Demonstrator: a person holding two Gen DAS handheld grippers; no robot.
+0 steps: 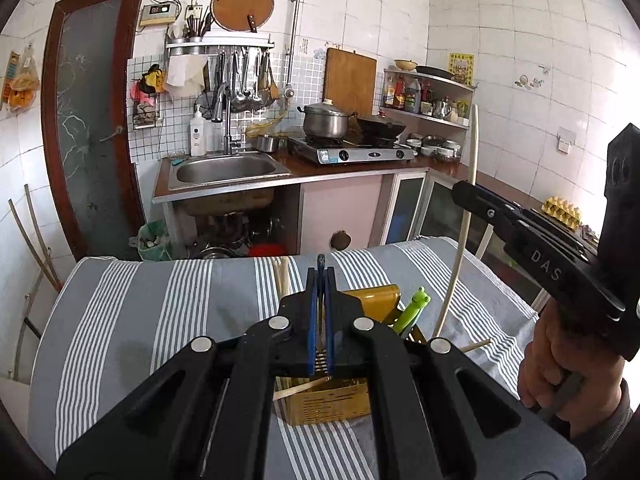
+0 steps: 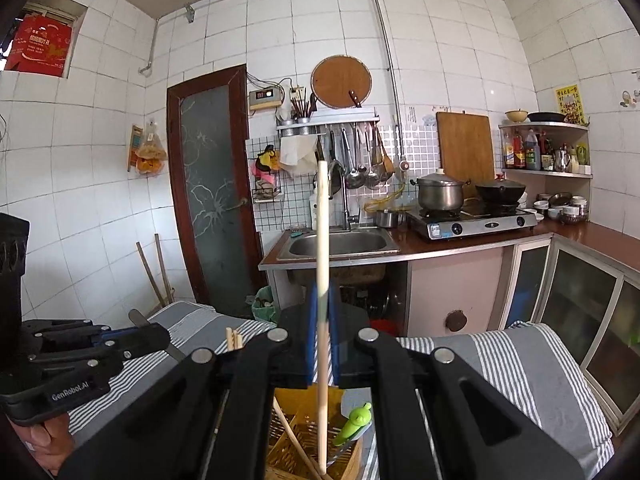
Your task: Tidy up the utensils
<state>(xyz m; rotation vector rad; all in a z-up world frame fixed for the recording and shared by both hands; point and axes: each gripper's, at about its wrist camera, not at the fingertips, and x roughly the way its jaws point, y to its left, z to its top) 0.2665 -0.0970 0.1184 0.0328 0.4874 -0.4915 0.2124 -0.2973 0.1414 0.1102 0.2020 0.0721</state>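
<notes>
A yellow slotted utensil holder (image 1: 328,402) stands on the striped table; it also shows in the right wrist view (image 2: 296,440). It holds a green frog-topped utensil (image 1: 414,306), also in the right wrist view (image 2: 354,424), and a wooden chopstick (image 2: 294,440). My right gripper (image 2: 322,320) is shut on a long pale chopstick (image 2: 322,280), upright, its lower end down in the holder; the left wrist view shows that chopstick (image 1: 466,220) too. My left gripper (image 1: 321,280) is shut on a thin dark-handled metal utensil (image 2: 138,319) above the holder.
A pair of wooden chopsticks (image 1: 282,278) lies on the grey striped tablecloth (image 1: 160,312) beyond the holder. Behind the table are a sink (image 1: 226,168), a gas stove with pots (image 1: 348,148), cabinets and a glass door (image 1: 88,120).
</notes>
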